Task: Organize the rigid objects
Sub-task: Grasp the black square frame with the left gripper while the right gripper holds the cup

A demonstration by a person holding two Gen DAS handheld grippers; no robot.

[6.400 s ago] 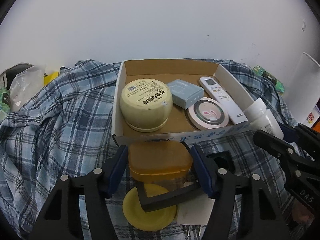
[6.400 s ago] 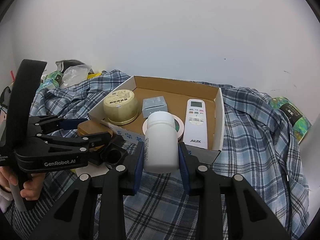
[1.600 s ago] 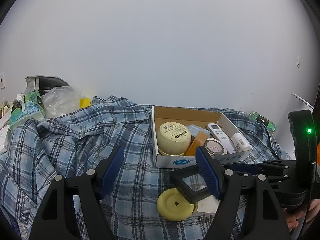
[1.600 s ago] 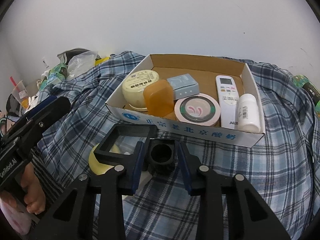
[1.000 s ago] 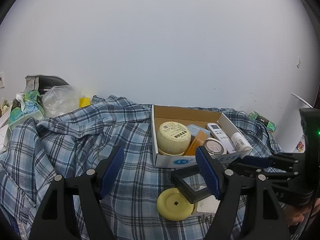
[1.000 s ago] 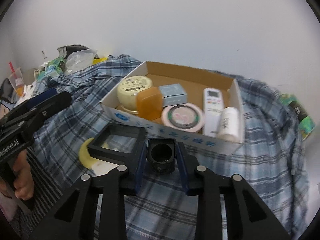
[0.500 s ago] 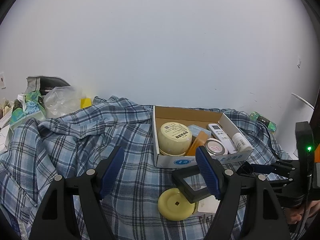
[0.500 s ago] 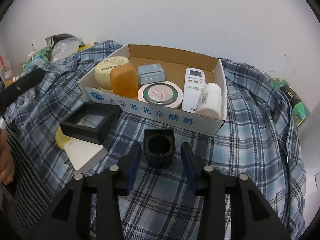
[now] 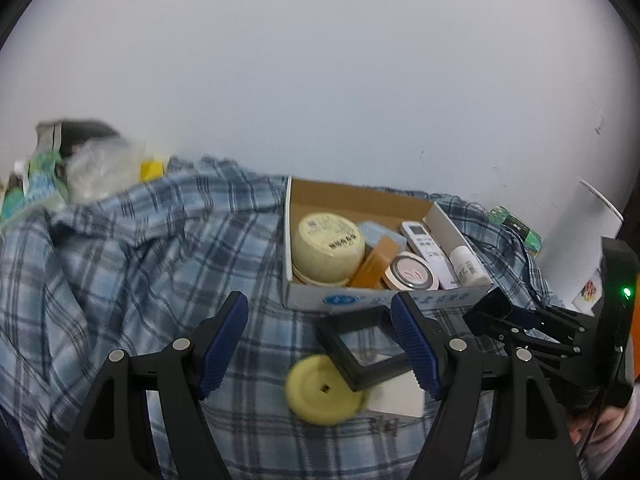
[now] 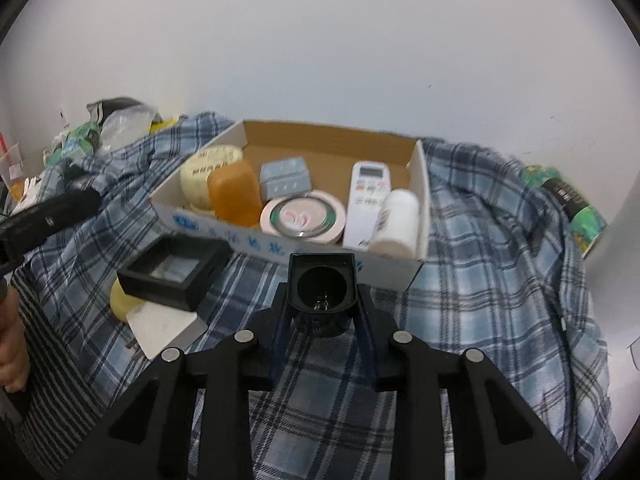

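My right gripper (image 10: 322,300) is shut on a small black square cup (image 10: 322,285) and holds it above the plaid cloth, just in front of the cardboard box (image 10: 280,246). The box holds a cream round tin (image 10: 210,172), an orange case (image 10: 236,194), a grey-blue box (image 10: 285,178), a pink round compact (image 10: 303,215), a white remote (image 10: 366,200) and a white bottle (image 10: 396,220). My left gripper (image 9: 320,344) is open and empty, above a black square frame (image 9: 362,344) and a yellow disc (image 9: 324,390).
A white flat block (image 10: 166,326) lies under the black frame. Plastic bags and clutter (image 10: 108,124) sit at the far left by the wall. A green packet (image 10: 568,196) lies at the right edge of the plaid cloth (image 10: 500,280).
My right gripper has closed on the black cup and lifted it off the cloth. The left gripper has stayed open and shifted slightly.
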